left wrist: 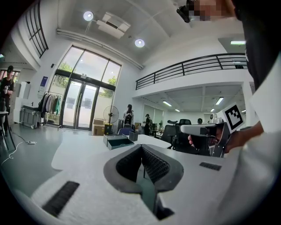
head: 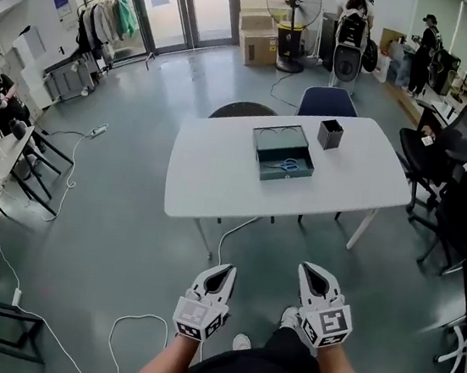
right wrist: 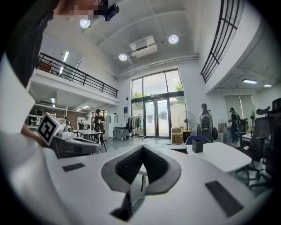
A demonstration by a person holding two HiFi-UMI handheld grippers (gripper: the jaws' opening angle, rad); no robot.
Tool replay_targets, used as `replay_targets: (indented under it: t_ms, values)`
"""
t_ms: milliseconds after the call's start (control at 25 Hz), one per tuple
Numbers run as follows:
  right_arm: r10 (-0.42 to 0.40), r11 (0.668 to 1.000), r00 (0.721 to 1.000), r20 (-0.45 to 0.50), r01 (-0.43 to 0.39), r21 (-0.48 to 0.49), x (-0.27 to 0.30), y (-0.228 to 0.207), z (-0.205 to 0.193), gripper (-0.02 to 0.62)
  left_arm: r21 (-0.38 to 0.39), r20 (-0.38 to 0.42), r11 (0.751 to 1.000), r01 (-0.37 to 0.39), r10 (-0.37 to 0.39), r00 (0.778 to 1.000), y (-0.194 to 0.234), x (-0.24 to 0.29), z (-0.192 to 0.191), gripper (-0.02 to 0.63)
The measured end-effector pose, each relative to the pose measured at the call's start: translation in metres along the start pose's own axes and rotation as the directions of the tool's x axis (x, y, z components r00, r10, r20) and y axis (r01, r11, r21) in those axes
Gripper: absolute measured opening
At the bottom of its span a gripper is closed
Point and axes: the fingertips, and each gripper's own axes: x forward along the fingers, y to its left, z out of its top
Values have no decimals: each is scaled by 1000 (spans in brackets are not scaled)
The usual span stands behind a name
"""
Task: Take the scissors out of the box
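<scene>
Blue-handled scissors (head: 286, 164) flat inside open box (head: 281, 154)

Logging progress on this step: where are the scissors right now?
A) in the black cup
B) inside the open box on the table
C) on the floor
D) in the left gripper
B: the blue-handled scissors lie inside the open box, which sits on the white table.
</scene>
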Motion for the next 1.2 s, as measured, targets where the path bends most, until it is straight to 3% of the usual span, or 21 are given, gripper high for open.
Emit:
replay_targets:
  t_ms: [240,640,1200]
  values:
    - [10,999,1000,3,-10,31,31,-28,0,5,-12,-10,1000,-19,19,1000,15,41,0,12]
    - [48,999,999,-5,-48,-12,82,-106,12,5,16,-31,998,-68,69,997,36,119,18,11]
    - [60,998,998,-28,-60,-1,114,-205,9,5,38,-29,994,-103,104,994,30,211,29,12]
